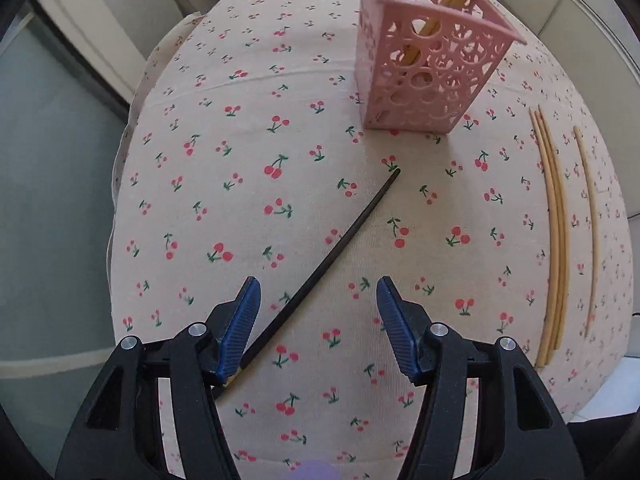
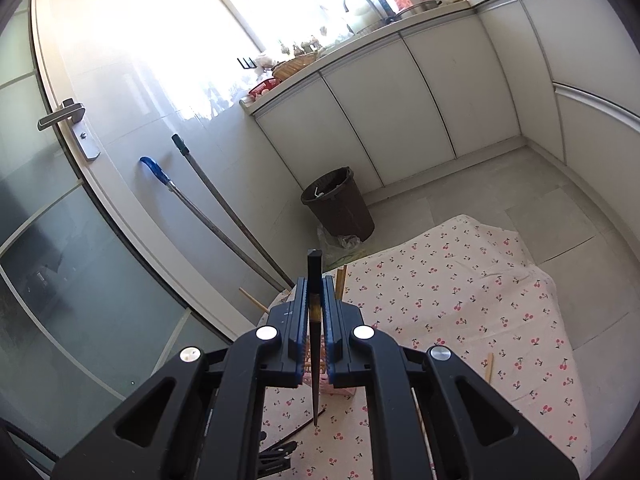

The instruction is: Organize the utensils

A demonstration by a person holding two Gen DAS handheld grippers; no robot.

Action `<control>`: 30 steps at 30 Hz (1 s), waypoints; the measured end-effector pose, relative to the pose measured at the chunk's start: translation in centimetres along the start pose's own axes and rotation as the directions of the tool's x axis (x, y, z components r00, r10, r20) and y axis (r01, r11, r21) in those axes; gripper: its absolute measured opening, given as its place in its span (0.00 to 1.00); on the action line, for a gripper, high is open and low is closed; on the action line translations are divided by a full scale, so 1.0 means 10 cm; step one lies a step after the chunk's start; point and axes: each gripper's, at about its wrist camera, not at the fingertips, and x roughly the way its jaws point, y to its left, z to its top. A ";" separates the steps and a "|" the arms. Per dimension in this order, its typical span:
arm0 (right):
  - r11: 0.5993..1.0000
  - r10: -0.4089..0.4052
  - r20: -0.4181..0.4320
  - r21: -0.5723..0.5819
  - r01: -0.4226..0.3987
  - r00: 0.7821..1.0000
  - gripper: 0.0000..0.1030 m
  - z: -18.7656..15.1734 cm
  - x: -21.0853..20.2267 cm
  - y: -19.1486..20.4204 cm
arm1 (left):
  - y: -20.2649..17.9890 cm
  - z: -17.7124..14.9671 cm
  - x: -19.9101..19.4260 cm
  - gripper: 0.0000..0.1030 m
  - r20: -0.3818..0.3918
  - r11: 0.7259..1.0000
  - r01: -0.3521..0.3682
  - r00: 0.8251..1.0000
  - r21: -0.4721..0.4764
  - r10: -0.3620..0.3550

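The left hand-held gripper points steeply down at a counter covered by a cream cloth printed with red cherries. Its blue-padded jaws stand wide apart and grip nothing. A black chopstick lies flat on the cloth on a slant, its thin tip near the middle of the counter and its thick end running under the left jaw, so that part of it lies in the gap between the jaws, closer to the left pad, which appears not to press on it.

Beyond the tip stands a pink holder, a square basket with round holes in its walls. Pale wooden chopsticks already lean inside it, their tops out of the frame. To the right on the cloth lie three more light wooden chopsticks, two touching side by side and one just apart from them, all lengthwise and well away from the black one.

The right hand-held gripper is held up over the counter, tilted slightly down, with its jaws closed tight on a second black chopstick. That stick stands nearly upright in the grip, its square thick end rising above the fingertips and its thin point hanging below, over the cloth. Under the jaws a bit of the pink holder shows, though the gripper hides most of it, so I cannot tell how the point sits against it.

Behind are white cabinets, a dark bin on the floor and two long handles leaning on the wall.
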 end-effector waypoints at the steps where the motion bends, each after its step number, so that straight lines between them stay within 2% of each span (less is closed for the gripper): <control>1: 1.000 -0.003 -0.002 0.004 0.003 1.000 0.07 0.00 -0.01 -0.02 | -0.04 0.03 0.04 0.56 0.009 1.000 -0.012 1.000 0.022 0.012; 3: 1.000 -0.008 -0.005 0.014 0.008 1.000 0.07 -0.01 -0.02 -0.07 | -0.06 0.07 0.11 0.57 0.025 0.999 -0.028 0.999 0.035 0.027; 5: 1.000 -0.008 -0.010 0.026 0.008 1.000 0.07 -0.01 -0.03 -0.13 | -0.04 0.10 0.16 0.54 0.027 1.000 -0.006 1.000 0.008 0.006; 7: 0.999 -0.007 -0.010 0.039 0.007 1.000 0.07 -0.01 -0.04 -0.17 | -0.05 0.10 0.17 0.31 0.003 0.998 0.055 0.998 -0.010 -0.055; 9: 0.999 -0.001 -0.010 0.048 0.002 1.000 0.07 -0.01 -0.05 -0.18 | -0.17 0.08 0.14 0.18 -0.011 0.998 0.050 0.999 0.033 -0.050; 11: 0.999 0.005 -0.012 0.053 -0.005 1.000 0.07 -0.01 -0.06 -0.18 | -0.30 0.01 0.12 0.12 -0.023 0.996 0.041 0.999 0.077 -0.039; 13: 0.999 0.010 -0.018 0.049 -0.009 1.000 0.07 -0.02 -0.07 -0.16 | -0.41 -0.07 0.03 0.05 -0.027 0.993 0.071 0.997 0.097 -0.069; 15: 0.999 0.016 -0.020 0.041 -0.015 1.000 0.07 -0.03 -0.08 -0.13 | -0.51 -0.15 -0.24 0.04 0.045 0.990 0.079 0.995 0.119 -0.085; 17: 0.999 0.025 -0.023 0.037 -0.025 0.999 0.07 -0.03 -0.10 -0.11 | -0.55 -0.22 -0.54 0.04 0.125 0.988 0.103 0.985 0.118 -0.118; 19: 0.999 0.034 -0.023 0.033 -0.033 0.999 0.07 -0.02 -0.11 -0.08 | -0.53 -0.26 -0.89 0.04 0.224 0.983 0.151 0.960 0.105 -0.171; 22: 0.999 0.037 -0.021 0.016 -0.037 0.999 0.07 -0.01 -0.15 -0.01 | -0.51 -0.34 -1.28 0.04 0.345 0.981 0.178 0.918 0.082 -0.195; 25: 0.999 0.048 -0.016 0.011 -0.048 0.999 0.07 0.01 -0.18 0.04 | -0.46 -0.36 -1.50 0.04 0.416 0.978 0.201 0.886 0.057 -0.207; 30: 0.998 0.060 0.004 0.009 -0.060 0.998 0.07 0.13 -0.17 0.12 | -0.30 -0.21 -1.99 0.04 0.537 0.967 0.253 0.814 0.016 -0.222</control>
